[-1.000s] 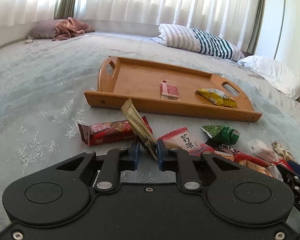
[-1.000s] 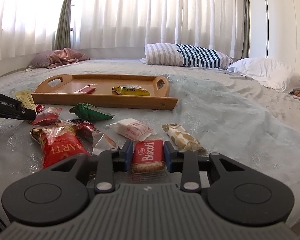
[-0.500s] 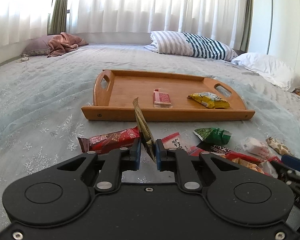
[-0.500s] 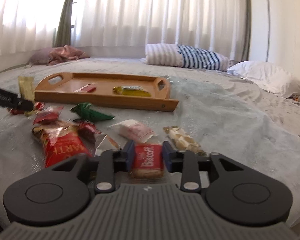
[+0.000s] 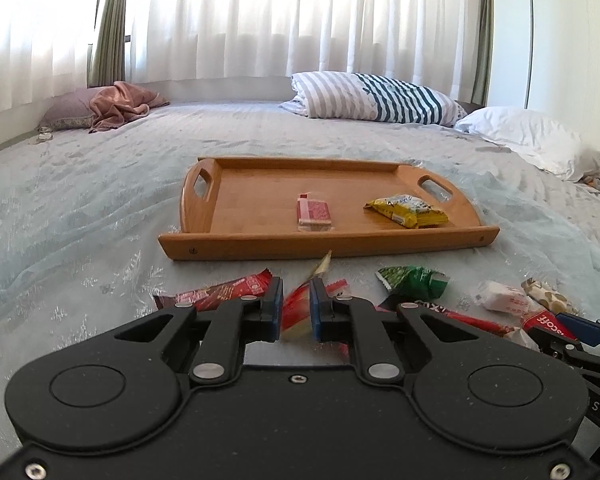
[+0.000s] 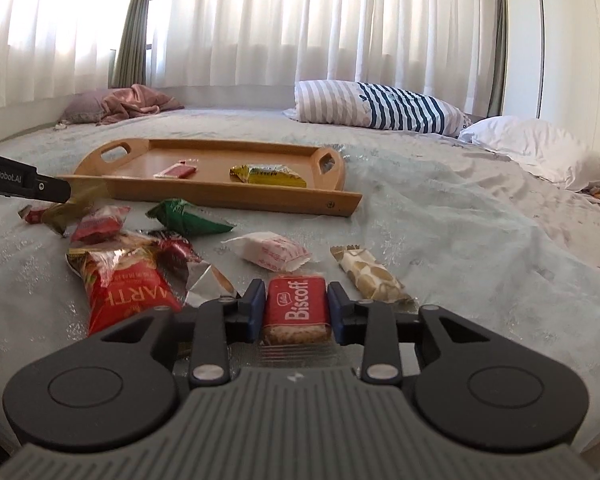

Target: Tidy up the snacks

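Observation:
A wooden tray [image 5: 236, 246] [image 6: 236, 198] lies on the bed and holds a pink wafer pack [image 5: 314, 214] and a yellow snack bag [image 5: 408, 210]. My left gripper [image 5: 294, 312] has opened a little; the thin gold stick packet [image 5: 322, 268] is blurred and slipping between its fingers, above a red packet. In the right wrist view the gold packet [image 6: 82, 196] hangs at the left gripper's tip. My right gripper [image 6: 296, 310] is shut on a red Biscoff biscuit pack [image 6: 298, 304], held low over the bedspread.
Loose snacks lie before the tray: a long red bar [image 5: 224, 290], a green bag [image 6: 188, 220], a white packet [image 6: 274, 252], a nougat bar [image 6: 370, 276], a large red bag [image 6: 124, 284]. Striped pillow [image 5: 372, 98] and white pillow [image 5: 532, 136] lie behind.
The left gripper's fingers have parted and the gold stick packet has dropped lower and tilted right. The left view has backed off from the tray. The right gripper still holds the Biscoff.

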### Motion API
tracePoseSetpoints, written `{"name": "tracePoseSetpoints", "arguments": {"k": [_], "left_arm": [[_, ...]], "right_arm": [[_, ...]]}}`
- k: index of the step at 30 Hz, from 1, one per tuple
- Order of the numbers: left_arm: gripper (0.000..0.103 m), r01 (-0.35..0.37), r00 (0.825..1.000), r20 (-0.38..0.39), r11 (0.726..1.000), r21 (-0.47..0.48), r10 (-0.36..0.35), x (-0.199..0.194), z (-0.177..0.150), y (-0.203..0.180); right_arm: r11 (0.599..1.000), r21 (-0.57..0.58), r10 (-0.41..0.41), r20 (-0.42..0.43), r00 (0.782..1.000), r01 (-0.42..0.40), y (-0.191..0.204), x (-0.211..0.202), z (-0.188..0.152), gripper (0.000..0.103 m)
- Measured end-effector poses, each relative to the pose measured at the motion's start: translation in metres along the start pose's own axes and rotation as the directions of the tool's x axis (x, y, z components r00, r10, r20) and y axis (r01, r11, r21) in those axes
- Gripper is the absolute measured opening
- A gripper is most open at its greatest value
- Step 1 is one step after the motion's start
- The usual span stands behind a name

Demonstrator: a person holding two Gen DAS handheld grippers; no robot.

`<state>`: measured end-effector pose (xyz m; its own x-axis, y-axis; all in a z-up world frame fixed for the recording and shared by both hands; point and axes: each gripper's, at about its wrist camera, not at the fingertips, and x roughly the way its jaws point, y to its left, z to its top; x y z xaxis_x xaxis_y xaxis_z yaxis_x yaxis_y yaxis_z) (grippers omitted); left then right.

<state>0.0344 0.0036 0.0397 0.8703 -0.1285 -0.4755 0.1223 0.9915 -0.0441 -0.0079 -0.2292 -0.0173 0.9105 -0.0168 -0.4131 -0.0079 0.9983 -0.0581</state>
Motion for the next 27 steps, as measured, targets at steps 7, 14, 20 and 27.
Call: {"name": "tracePoseSetpoints", "arguments": {"k": [7, 14, 20, 27], "left_arm": [[0.011, 0.004, 1.000, -0.004, 1.000, 0.002, -0.004, 0.002, 0.005, -0.001], [0.030, 0.029, 0.998, -0.058, 0.999, -0.040, -0.032, 0.025, 0.008, 0.003], [0.037, 0.080, 0.989, -0.111, 0.985, -0.154, -0.098, 0.049, 0.008, 0.016], [0.054, 0.073, 0.987, -0.120, 0.965, -0.250, -0.106, 0.063, 0.007, 0.032]], "right_arm": [[1.000, 0.010, -0.004, 0.040, 0.999, 0.004, -0.002, -0.008, 0.011, 0.037], [1.000, 0.025, -0.007, 0.069, 0.998, 0.005, -0.003, -0.014, 0.016, 0.038], [1.000, 0.029, -0.013, 0.067, 0.998, 0.011, -0.003, -0.014, 0.017, 0.038], [0.999, 0.038, -0.014, 0.051, 0.999, 0.012, -0.006, -0.010, 0.014, 0.038]]}}
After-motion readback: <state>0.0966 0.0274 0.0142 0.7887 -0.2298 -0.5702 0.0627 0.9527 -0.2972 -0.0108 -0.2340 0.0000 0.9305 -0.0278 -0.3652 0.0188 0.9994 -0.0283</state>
